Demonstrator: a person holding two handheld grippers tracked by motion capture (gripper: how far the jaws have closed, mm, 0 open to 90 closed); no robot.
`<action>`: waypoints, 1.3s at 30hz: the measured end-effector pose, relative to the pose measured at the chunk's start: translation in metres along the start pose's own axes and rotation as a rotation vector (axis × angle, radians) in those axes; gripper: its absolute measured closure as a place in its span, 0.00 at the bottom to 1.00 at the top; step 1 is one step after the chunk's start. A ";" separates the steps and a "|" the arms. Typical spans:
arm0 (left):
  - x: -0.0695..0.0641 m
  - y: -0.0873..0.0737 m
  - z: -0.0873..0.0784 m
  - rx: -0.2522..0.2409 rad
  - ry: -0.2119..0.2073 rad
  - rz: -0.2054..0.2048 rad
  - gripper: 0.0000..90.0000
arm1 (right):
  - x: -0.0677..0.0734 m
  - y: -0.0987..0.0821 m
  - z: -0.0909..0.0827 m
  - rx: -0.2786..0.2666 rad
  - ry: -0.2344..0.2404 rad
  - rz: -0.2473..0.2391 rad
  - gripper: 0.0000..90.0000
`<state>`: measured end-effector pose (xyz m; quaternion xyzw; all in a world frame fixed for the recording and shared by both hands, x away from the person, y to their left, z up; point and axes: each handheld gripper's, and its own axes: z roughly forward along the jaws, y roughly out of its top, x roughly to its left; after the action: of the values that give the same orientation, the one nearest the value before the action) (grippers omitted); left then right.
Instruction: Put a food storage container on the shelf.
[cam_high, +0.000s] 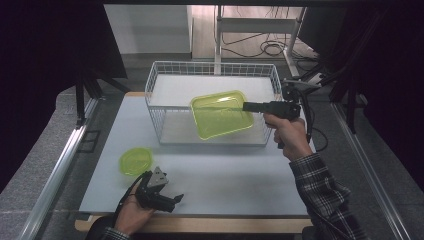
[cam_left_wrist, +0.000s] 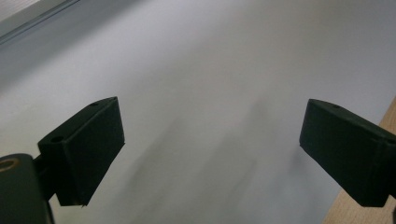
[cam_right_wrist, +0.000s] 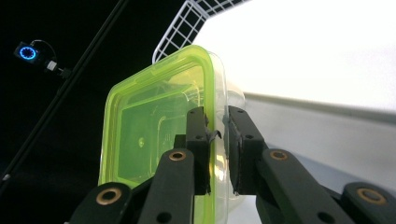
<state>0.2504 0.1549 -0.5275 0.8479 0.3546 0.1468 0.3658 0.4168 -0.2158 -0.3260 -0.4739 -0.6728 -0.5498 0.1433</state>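
Green-lidded container (cam_right_wrist: 159, 126) pinched by right gripper (cam_right_wrist: 217, 135), high view adds left gripper (cam_high: 167, 197) gaping.

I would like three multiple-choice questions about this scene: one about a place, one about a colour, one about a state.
1. Where is the round lid?
A. in the basket
B. on the table near the left gripper
C. on the floor

2. What colour is the box?
A. red
B. blue
C. yellow-green

3. How is the left gripper?
A. open
B. shut on the lid
C. shut on the box

Answers:
1 B: it lies on the white table beside the left gripper.
2 C: both views show yellow-green.
3 A: its jaws stand wide apart with nothing between.
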 end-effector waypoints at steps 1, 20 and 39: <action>0.000 0.000 0.000 0.001 0.000 0.001 0.07 | 0.002 0.003 0.001 -0.003 -0.003 -0.004 0.89; 0.000 0.000 0.000 -0.004 0.002 0.003 0.06 | 0.011 0.041 0.012 -0.078 -0.095 -0.025 0.89; -0.001 -0.001 0.000 -0.007 0.003 0.018 0.06 | 0.010 0.061 0.036 -0.138 -0.213 -0.038 0.89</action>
<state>0.2493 0.1542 -0.5281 0.8497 0.3469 0.1524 0.3667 0.4717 -0.1824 -0.2952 -0.5257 -0.6535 -0.5439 0.0274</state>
